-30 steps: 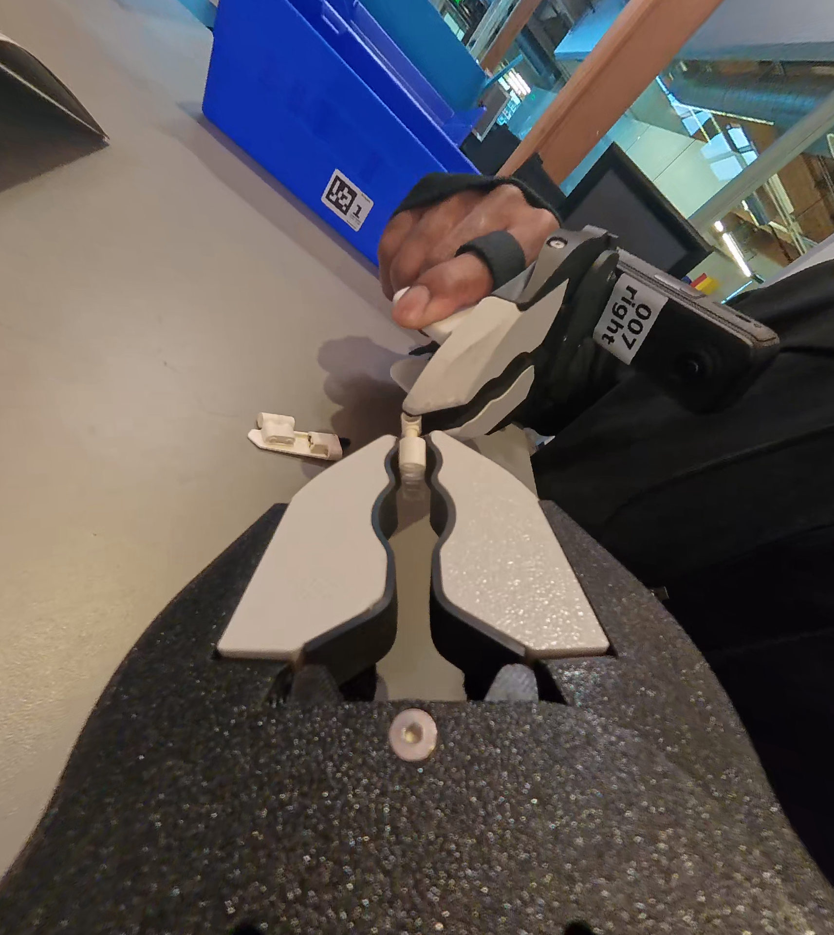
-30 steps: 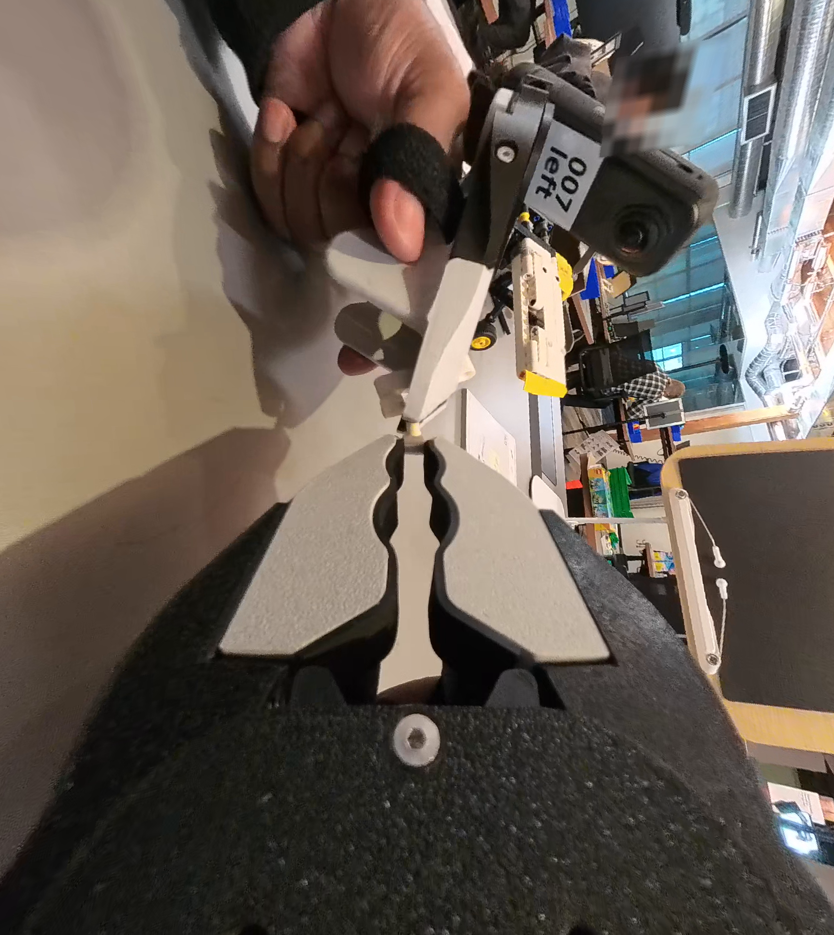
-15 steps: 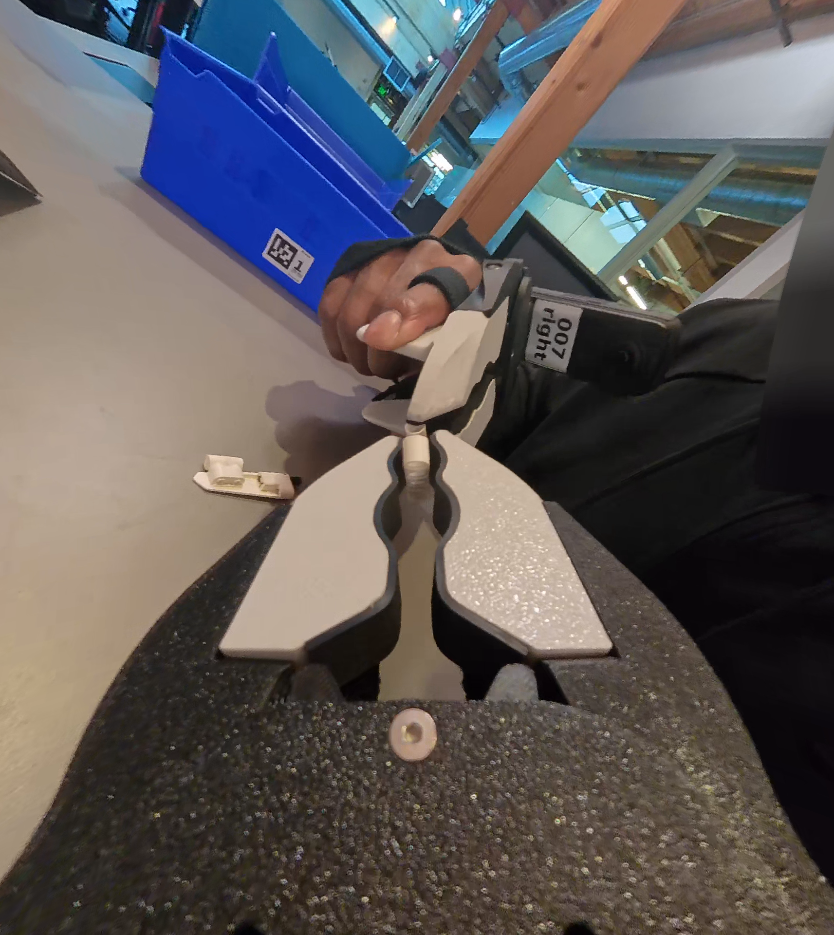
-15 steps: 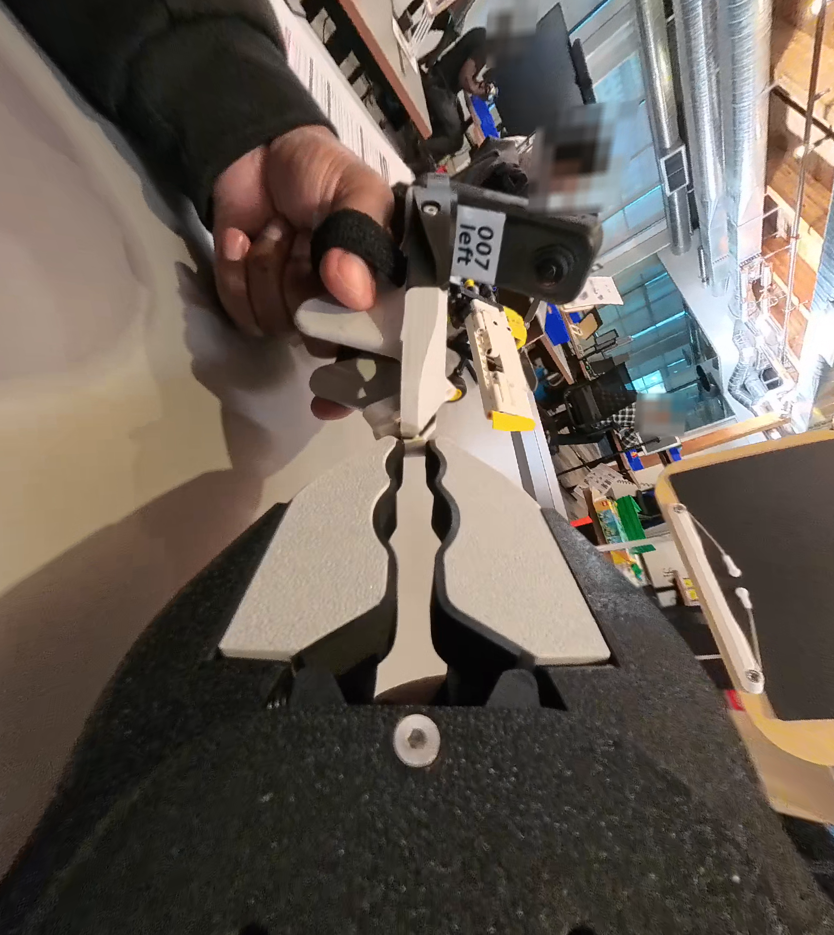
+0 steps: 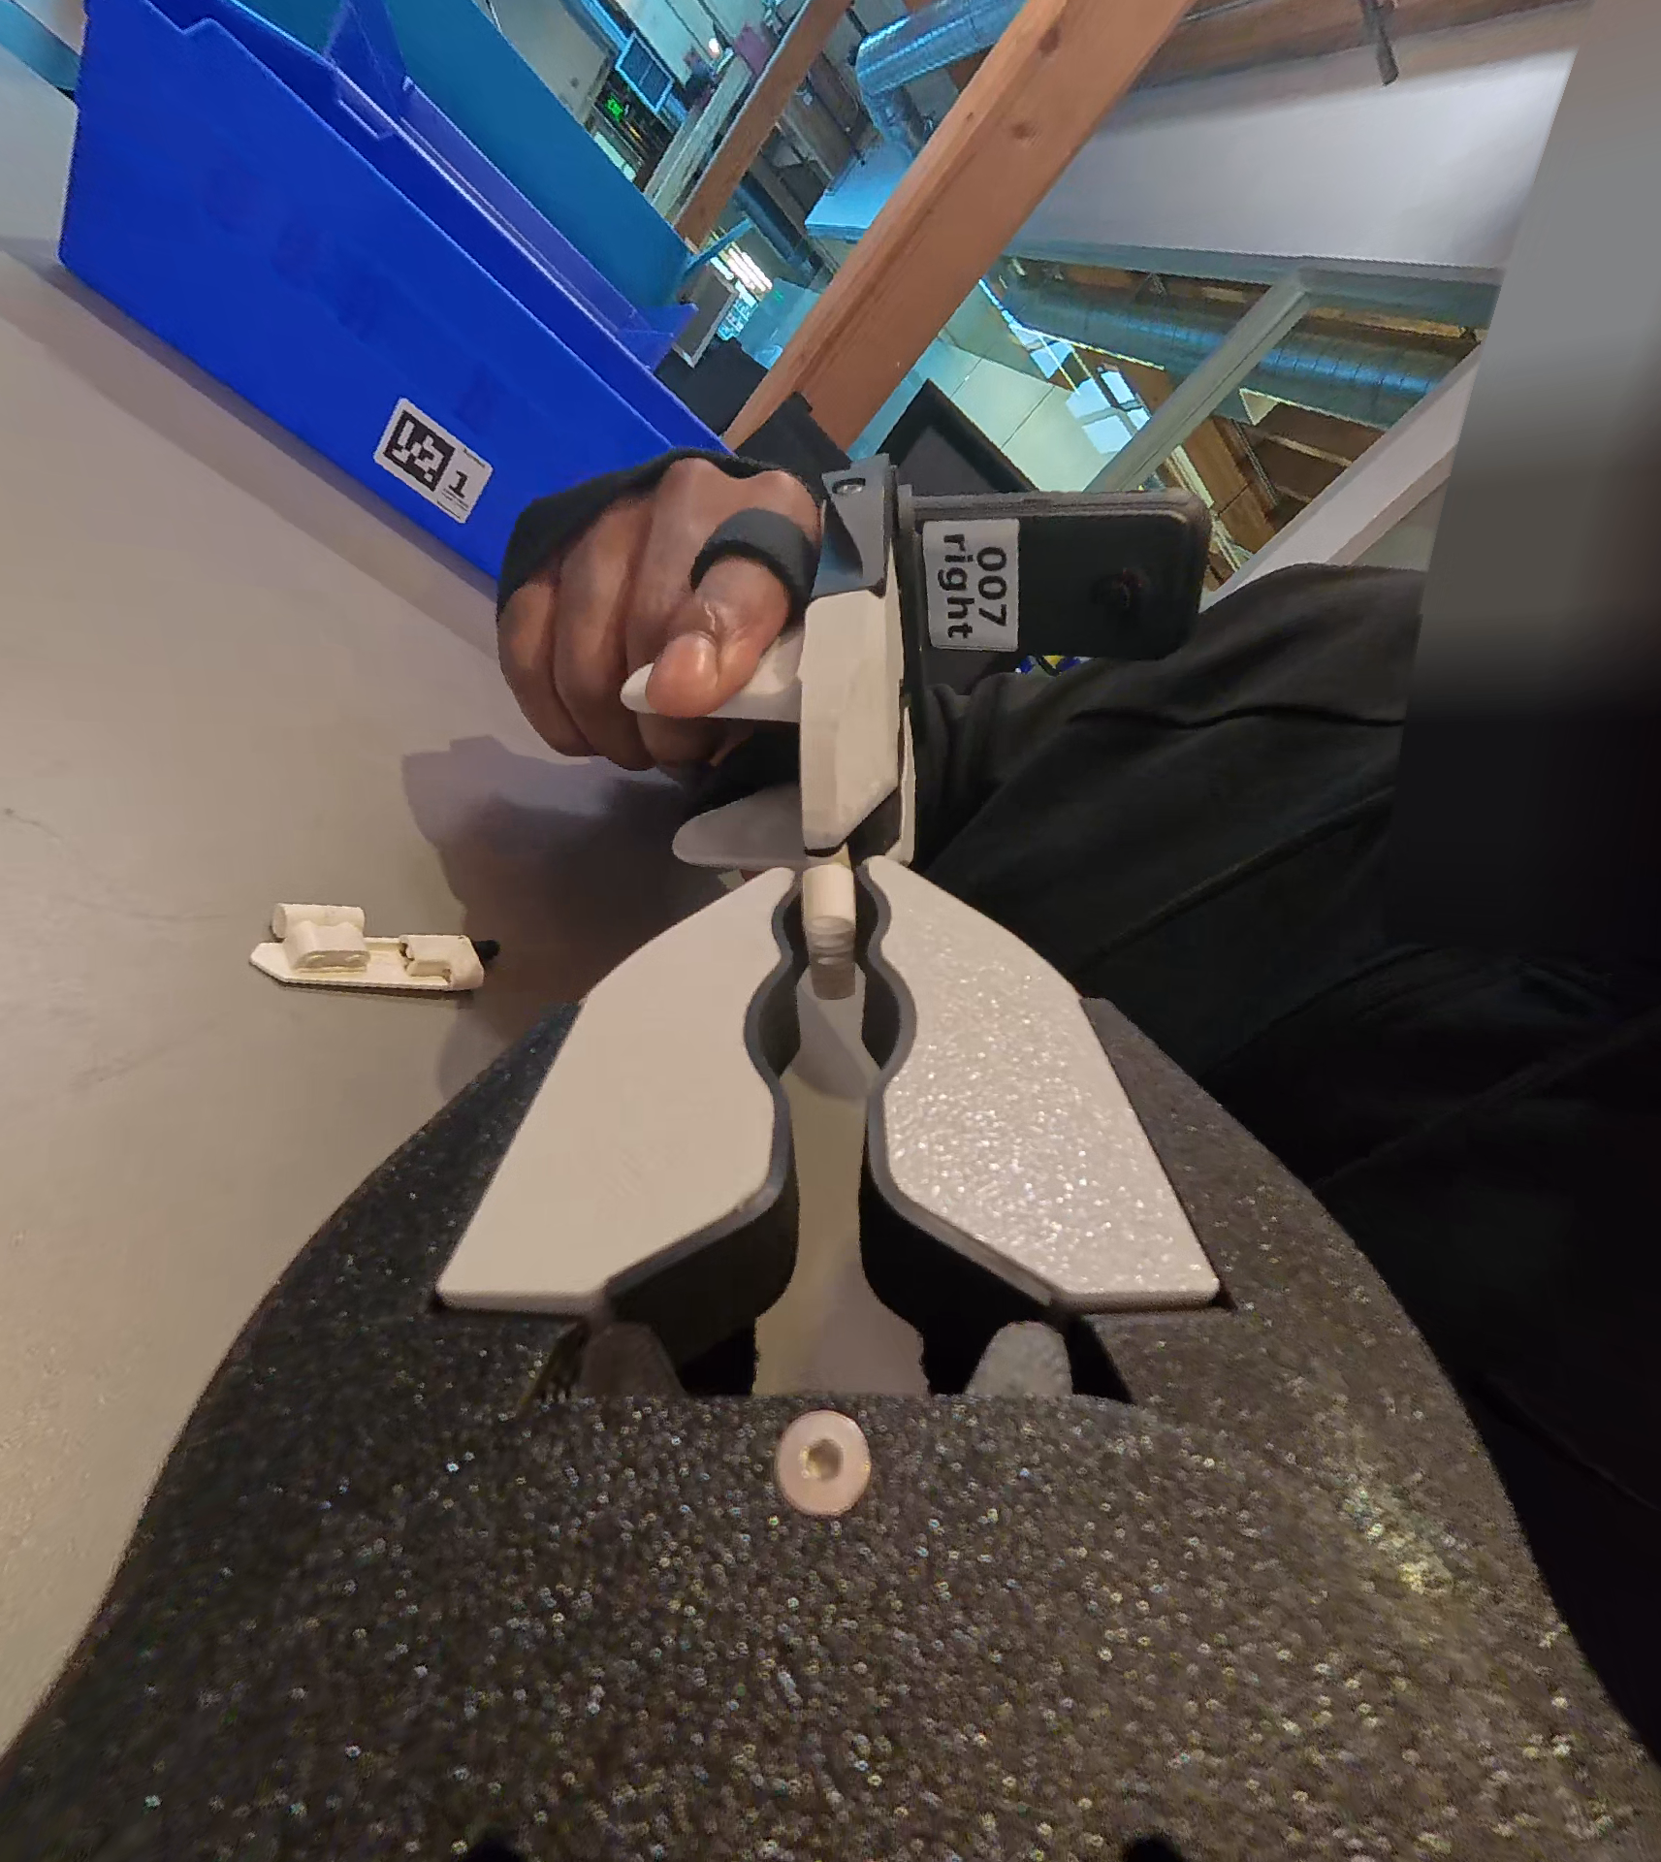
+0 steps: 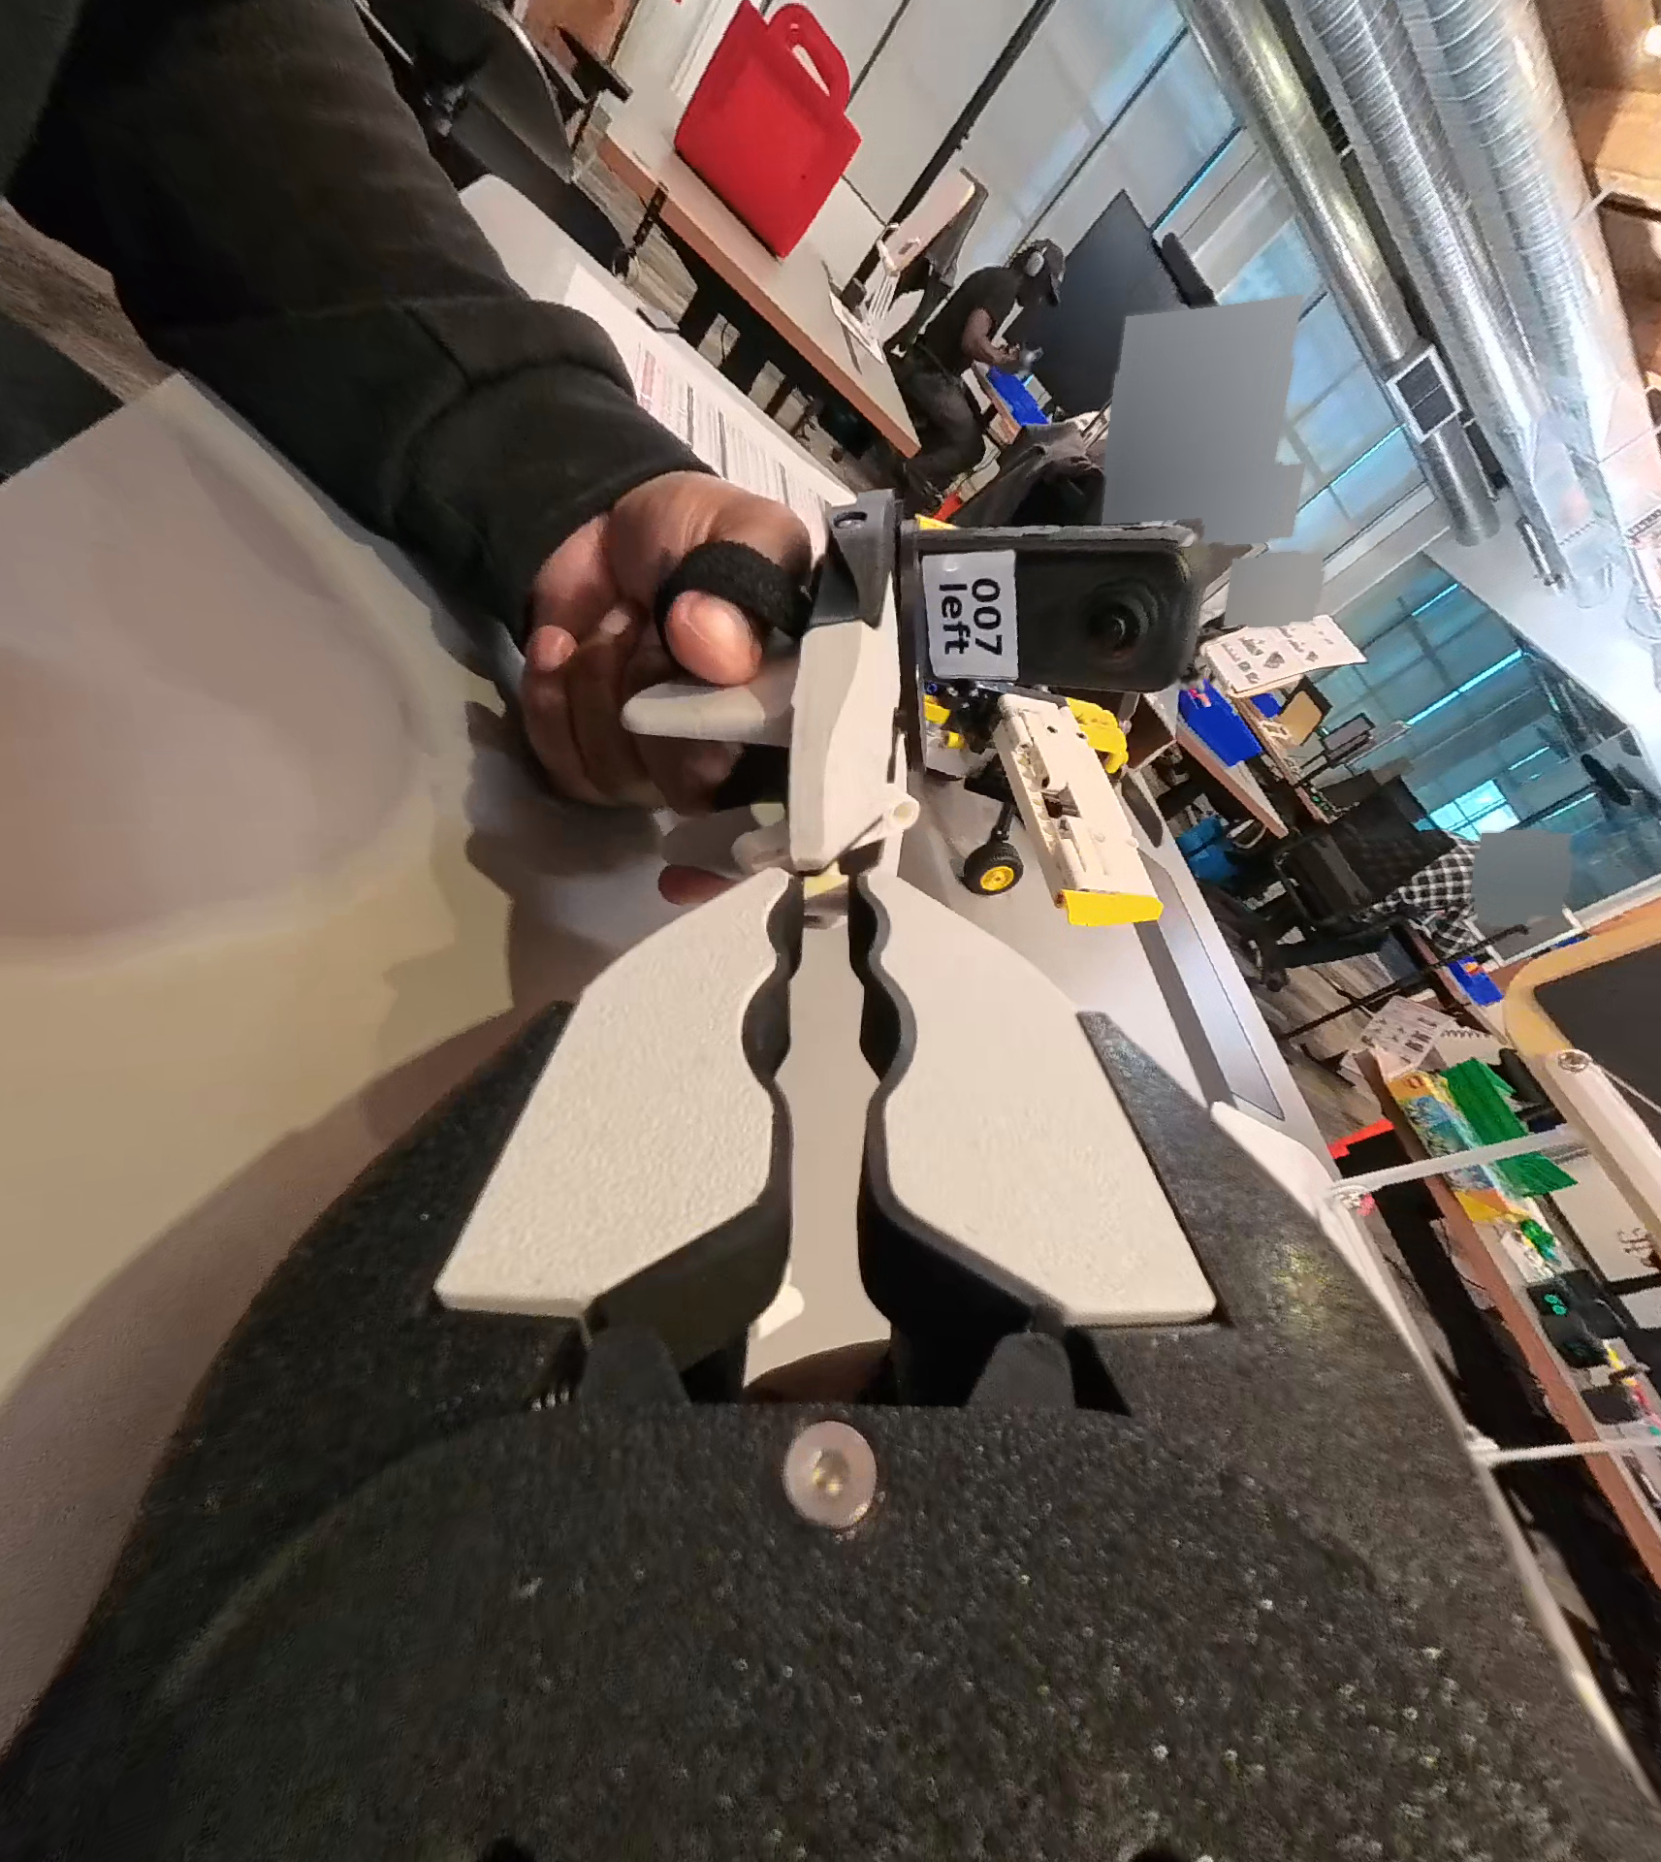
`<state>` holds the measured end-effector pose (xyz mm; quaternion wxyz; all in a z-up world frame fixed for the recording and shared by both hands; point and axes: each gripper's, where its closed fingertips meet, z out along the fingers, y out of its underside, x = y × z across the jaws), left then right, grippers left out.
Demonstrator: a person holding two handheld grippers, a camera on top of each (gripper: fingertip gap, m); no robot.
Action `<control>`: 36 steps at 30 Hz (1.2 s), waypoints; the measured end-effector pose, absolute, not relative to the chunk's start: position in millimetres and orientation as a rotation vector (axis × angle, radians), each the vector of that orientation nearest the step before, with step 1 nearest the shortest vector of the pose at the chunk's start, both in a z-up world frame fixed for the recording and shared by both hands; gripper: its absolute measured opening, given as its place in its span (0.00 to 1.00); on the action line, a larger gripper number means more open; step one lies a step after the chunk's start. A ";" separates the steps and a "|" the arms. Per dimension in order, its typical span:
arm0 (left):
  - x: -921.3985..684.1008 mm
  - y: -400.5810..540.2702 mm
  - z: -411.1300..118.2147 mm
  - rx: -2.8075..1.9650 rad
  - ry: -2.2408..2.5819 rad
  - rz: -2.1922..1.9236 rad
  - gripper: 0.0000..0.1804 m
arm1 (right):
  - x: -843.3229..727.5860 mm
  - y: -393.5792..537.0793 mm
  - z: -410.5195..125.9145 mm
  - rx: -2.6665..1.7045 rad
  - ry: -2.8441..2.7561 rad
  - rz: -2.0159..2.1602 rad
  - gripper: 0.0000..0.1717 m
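Grey tabletop (image 5: 101, 705) carries a blue plastic bin (image 5: 302, 252) and a flat white clip part (image 5: 363, 952), seen only from the left wrist, where the left gripper (image 5: 826, 897) and right gripper (image 5: 851, 851) both pinch a small white peg (image 5: 826, 907); each gripper wears a printed label.

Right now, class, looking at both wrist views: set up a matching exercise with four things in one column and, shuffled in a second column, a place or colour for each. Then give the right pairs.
Things:
1. blue bin
2. small white pin
3. flat white part
4. red bag

Places or colours:
A. lying alone on the grey table
B. on a far table in the background
C. pinched at the tips of the left claw
D. bears a black-and-white square tag

Pairs: 1-D, 2-C, 3-A, 4-B
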<state>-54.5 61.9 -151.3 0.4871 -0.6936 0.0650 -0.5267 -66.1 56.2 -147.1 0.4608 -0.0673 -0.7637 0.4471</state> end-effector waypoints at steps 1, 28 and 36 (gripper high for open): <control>-54.5 61.6 -150.4 -1.680 0.157 -1.286 0.04 | -66.2 55.9 -146.3 -0.175 -1.876 1.115 0.05; -60.0 64.6 -207.0 -2.134 0.423 -0.704 0.04 | -79.5 68.0 -149.0 -0.317 -1.863 1.136 0.05; -47.4 67.0 -237.0 -2.282 0.596 -0.469 0.04 | -72.1 56.7 -173.9 -0.297 -2.042 1.154 0.05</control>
